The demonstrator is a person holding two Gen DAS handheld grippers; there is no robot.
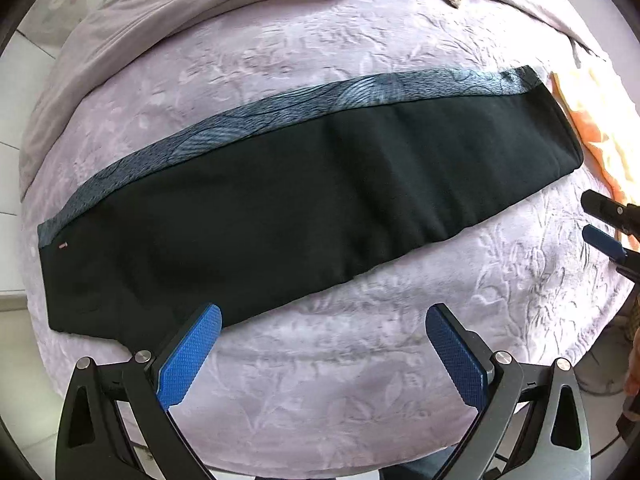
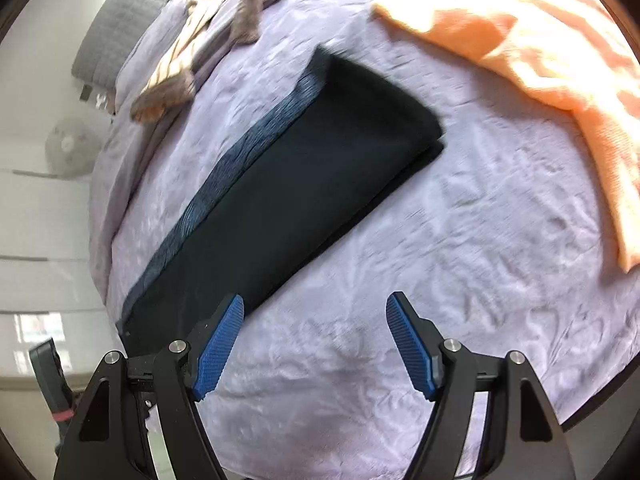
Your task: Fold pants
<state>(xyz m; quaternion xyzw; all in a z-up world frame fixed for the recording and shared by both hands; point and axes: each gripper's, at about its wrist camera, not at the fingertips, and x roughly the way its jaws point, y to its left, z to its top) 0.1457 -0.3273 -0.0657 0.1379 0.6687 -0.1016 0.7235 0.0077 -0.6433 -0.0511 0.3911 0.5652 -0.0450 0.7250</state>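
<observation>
Black pants [image 1: 288, 204] with a blue-grey patterned side stripe lie flat in a long strip on the lilac bedspread [image 1: 340, 360], one leg laid over the other. They also show in the right wrist view [image 2: 304, 184], running from lower left to upper right. My left gripper [image 1: 324, 316] is open and empty, just in front of the pants' near edge toward one end. My right gripper [image 2: 316, 312] is open and empty, near the pants' long edge; it shows at the right edge of the left wrist view [image 1: 608, 220].
An orange towel [image 2: 540, 40] lies beside the far end of the pants. A beige striped garment [image 2: 208, 28] lies at the bed's back. A grey pillow [image 2: 116, 32] and a fan [image 2: 68, 148] are at the left. The bed edge is just below the grippers.
</observation>
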